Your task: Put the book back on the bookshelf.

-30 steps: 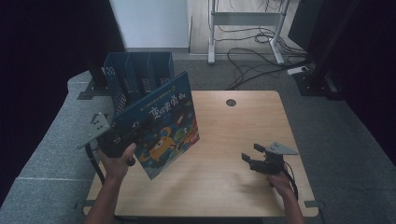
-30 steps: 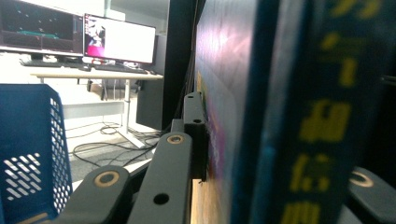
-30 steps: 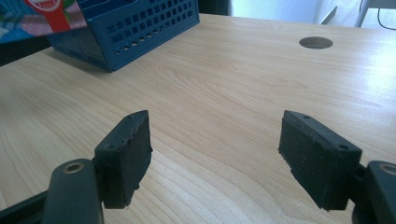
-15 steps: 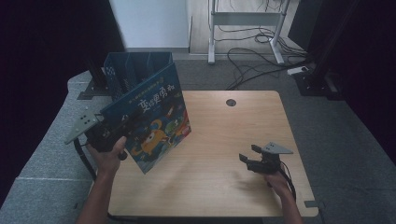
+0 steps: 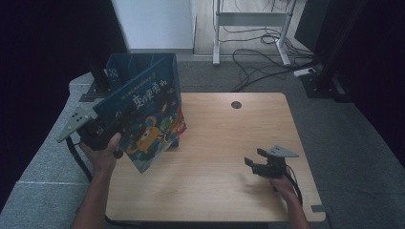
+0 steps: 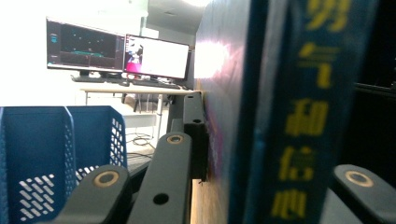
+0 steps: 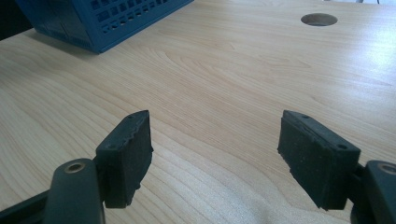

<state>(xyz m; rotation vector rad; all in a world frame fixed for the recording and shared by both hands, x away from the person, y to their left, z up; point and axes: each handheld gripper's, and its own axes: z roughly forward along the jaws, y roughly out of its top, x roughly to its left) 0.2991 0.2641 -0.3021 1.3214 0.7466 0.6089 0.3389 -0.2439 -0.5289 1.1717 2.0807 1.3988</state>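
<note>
The tabletop [image 5: 224,143] is lying under both claws. Beyond the left claw [image 5: 102,129], a blue slotted file rack [image 5: 129,71] is standing at the tabletop's far left corner. The left claw is clamping a blue picture book [image 5: 143,119], holding it tilted, lifted off the tabletop in front of the rack. The right claw [image 5: 255,160] is resting wide open and empty, well apart from the book.
</note>
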